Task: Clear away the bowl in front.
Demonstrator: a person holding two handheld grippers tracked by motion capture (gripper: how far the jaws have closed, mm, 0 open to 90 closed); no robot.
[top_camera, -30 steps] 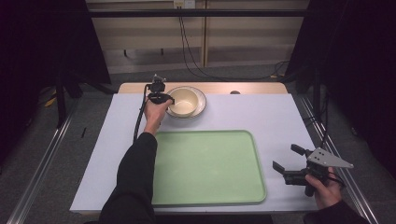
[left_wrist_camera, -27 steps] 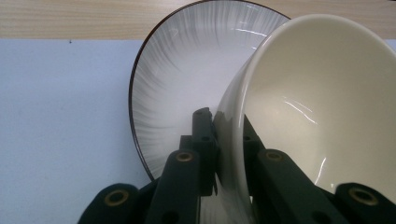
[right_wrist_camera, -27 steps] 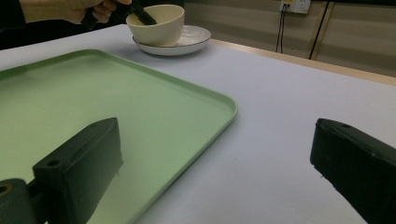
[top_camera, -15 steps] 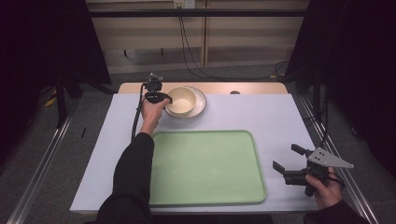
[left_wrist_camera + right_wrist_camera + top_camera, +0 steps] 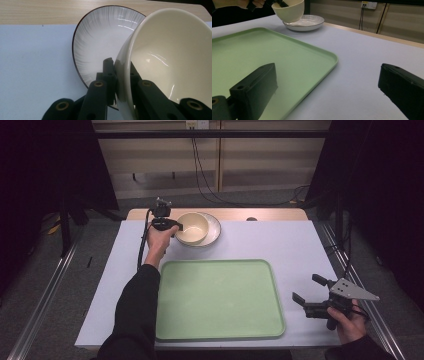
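Two hand-held grippers over a white worktop, left hand-held gripper clamped on the rim of a cream bowl tilted above a white plate, right hand-held gripper spread wide and empty beside a green tray

L gripper reached far forward, jaws clamped on bowl rim; R gripper near body, jaws apart, seemingly idle

A cream bowl hangs tilted just above a white plate with a thin dark rim, its wall pinched between the left gripper's jaws. The plate rests on the white table at the far edge, beyond an empty pale green tray.
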